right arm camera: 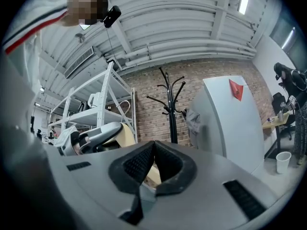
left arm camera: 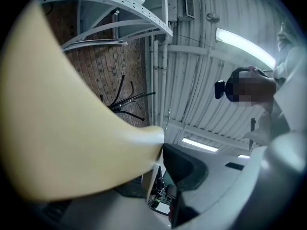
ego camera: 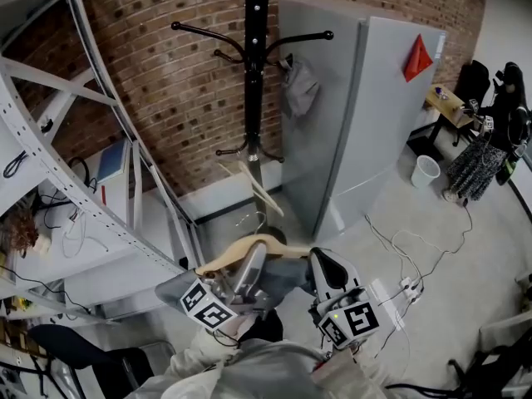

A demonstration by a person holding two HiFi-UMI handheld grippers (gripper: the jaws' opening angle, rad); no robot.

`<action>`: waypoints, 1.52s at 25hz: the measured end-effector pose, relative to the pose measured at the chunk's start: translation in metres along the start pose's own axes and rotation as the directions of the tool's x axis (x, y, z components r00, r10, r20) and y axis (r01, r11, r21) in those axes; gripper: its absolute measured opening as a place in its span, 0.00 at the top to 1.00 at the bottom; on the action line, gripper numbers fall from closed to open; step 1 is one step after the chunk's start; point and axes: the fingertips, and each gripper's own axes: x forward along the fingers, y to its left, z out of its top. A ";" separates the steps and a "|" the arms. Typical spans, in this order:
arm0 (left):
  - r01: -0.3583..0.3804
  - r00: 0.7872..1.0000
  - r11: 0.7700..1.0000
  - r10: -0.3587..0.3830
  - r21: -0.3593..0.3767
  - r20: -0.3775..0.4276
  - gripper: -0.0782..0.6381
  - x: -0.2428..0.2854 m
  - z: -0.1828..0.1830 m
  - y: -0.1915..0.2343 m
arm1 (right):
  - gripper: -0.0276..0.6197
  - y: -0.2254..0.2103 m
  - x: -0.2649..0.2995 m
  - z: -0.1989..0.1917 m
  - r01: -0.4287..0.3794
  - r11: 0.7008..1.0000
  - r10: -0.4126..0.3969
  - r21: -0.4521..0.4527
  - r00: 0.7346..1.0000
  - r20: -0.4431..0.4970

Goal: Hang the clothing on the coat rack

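Observation:
The black coat rack (ego camera: 255,73) stands against the brick wall, and a grey piece of clothing (ego camera: 298,86) hangs on one of its right hooks. Low in the head view, my left gripper (ego camera: 249,268) is shut on a pale wooden hanger (ego camera: 249,245), which fills the left of the left gripper view as the hanger (left arm camera: 72,128). A grey garment (ego camera: 287,279) stretches between both grippers. My right gripper (ego camera: 326,266) sits just right of it. In the right gripper view its pads (right arm camera: 165,159) are pressed together, seemingly on grey cloth. The rack (right arm camera: 170,104) stands some way ahead.
A second wooden hanger (ego camera: 264,191) leans at the rack's foot. A tall grey cabinet (ego camera: 374,115) stands right of the rack, and white metal shelving (ego camera: 50,165) fills the left. Cables (ego camera: 399,248) and a white bucket (ego camera: 425,171) lie on the floor at right.

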 end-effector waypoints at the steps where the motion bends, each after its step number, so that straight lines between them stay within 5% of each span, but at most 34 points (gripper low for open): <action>1: 0.001 1.000 1.000 -0.001 -0.001 -0.002 0.75 0.003 -0.001 0.004 | 0.92 -0.003 0.003 -0.001 0.001 1.000 -0.001 0.000 1.000 -0.002; 38: 0.111 0.993 0.991 -0.113 -0.073 -0.030 0.75 0.134 0.041 0.199 | 0.92 -0.101 0.235 -0.008 0.084 0.996 -0.083 -0.022 0.996 0.015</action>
